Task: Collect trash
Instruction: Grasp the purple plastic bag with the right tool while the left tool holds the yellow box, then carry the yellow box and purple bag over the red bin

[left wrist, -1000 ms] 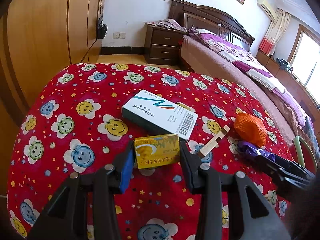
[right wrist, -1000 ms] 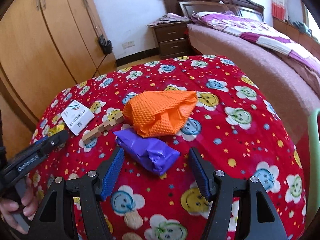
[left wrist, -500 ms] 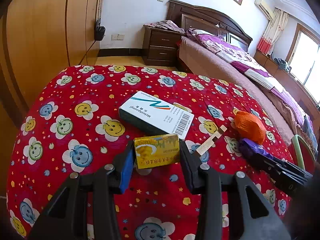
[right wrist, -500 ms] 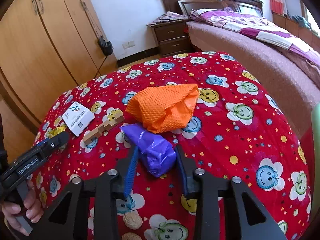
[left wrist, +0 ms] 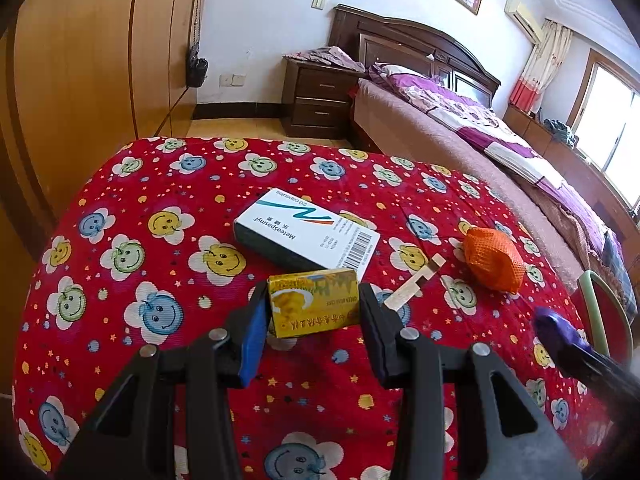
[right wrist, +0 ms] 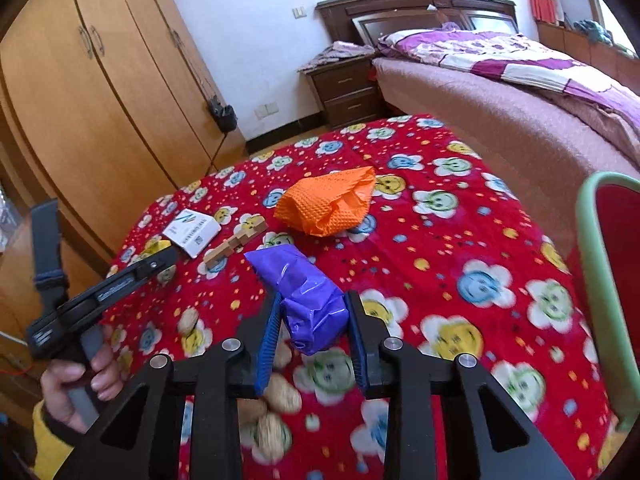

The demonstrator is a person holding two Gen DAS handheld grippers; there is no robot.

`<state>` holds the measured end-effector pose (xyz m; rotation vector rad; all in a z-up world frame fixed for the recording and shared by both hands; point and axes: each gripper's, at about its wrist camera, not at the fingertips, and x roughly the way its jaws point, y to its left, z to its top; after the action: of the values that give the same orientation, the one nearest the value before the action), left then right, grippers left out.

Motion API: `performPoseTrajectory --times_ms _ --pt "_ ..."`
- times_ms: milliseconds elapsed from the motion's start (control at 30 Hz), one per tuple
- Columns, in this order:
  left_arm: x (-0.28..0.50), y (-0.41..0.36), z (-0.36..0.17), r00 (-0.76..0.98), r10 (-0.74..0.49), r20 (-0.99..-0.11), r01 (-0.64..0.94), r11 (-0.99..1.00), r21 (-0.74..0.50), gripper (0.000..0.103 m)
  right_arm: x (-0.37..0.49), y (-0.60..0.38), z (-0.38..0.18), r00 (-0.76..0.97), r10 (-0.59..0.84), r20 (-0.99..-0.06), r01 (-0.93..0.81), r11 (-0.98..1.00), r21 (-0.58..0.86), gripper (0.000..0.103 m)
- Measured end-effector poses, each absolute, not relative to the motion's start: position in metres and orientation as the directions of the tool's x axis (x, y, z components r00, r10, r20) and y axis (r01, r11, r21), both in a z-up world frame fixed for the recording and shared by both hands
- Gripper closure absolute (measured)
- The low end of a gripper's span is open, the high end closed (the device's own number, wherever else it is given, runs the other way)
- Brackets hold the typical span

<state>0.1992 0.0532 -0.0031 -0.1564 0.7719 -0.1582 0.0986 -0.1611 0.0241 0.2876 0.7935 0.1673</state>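
Pick-up step: my left tool (left wrist: 314, 314) is clamped on the yellow box (left wrist: 313, 302) just in front of the white medicine carton (left wrist: 306, 232), my right tool (right wrist: 312, 334) squeezes the purple wrapper (right wrist: 306, 300) lifted off the table (right wrist: 460, 240). Next I judge both want carrying to a bin — none in view — leaving the orange bag (right wrist: 330, 206) and wooden stick (right wrist: 236, 244) beyond the carton.

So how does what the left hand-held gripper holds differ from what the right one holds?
The left hand-held gripper is shut on a rigid yellow box with flat printed faces; the right hand-held gripper is shut on a crumpled purple plastic bag, soft and shapeless. The box sits level between the fingers, while the bag sticks out forward. Both are off the red tablecloth.
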Motion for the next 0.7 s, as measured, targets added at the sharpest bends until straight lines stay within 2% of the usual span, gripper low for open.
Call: performPoseTrajectory --times_ms 700 --pt "0.150 0.023 0.043 0.714 -0.293 -0.636 0.175 0.954 -0.242 0.059 0.010 -0.221 0.045 0.773 0.190 -0.605 0.057 0.930 0.364 0.071"
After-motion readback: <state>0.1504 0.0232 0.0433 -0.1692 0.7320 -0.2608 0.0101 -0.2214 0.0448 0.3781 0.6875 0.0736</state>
